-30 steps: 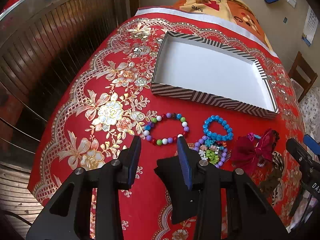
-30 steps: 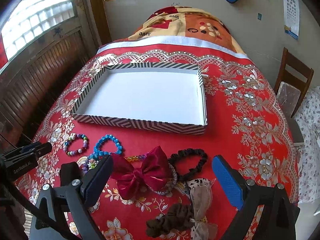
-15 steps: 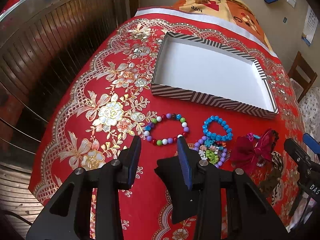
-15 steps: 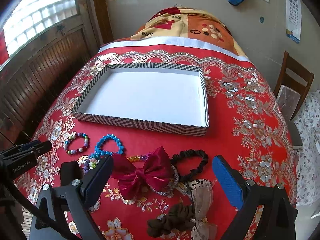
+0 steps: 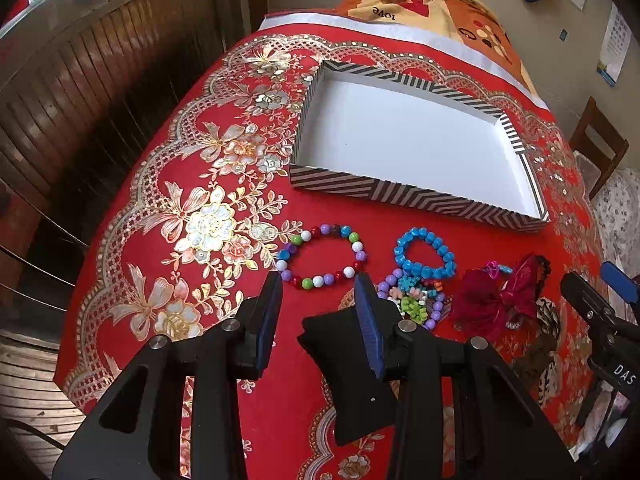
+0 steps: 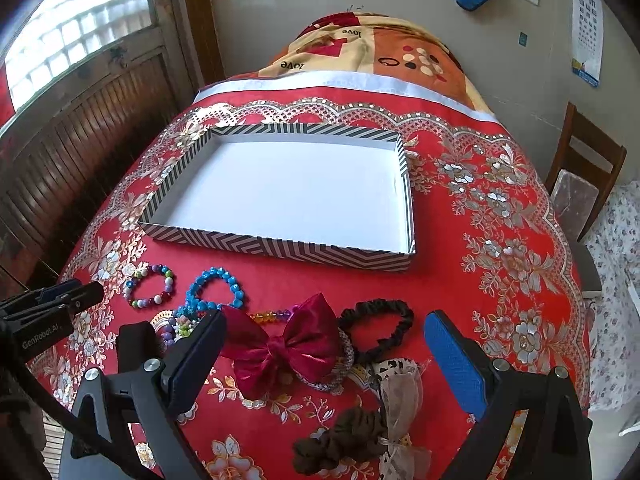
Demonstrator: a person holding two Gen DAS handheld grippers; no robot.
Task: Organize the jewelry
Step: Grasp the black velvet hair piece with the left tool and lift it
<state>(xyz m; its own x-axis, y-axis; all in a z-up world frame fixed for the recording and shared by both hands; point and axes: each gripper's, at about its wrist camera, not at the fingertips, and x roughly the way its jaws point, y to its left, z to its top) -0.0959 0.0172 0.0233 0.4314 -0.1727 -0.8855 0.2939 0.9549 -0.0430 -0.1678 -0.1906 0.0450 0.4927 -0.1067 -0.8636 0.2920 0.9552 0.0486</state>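
Left wrist view: worktop (image 5: 240,360) under red floral cloth, striped tray (image 5: 400,194) at far side, multicolour bead bracelet (image 5: 320,256) and blue bracelet (image 5: 424,254) just before left gripper (image 5: 318,294), fingers parted, nothing between. Right wrist view alone shows black scrunchie (image 6: 378,326) and brown scrunchie (image 6: 340,440) clearly, maroon bow (image 6: 288,346) between right gripper (image 6: 324,344) fingers, wide apart, untouched.

left black two-finger gripper (image 5: 318,298): angled downward, blue-padded jaws parted, nothing between | right black two-finger gripper (image 6: 328,348): angled downward, jaws spread wide, holding nothing
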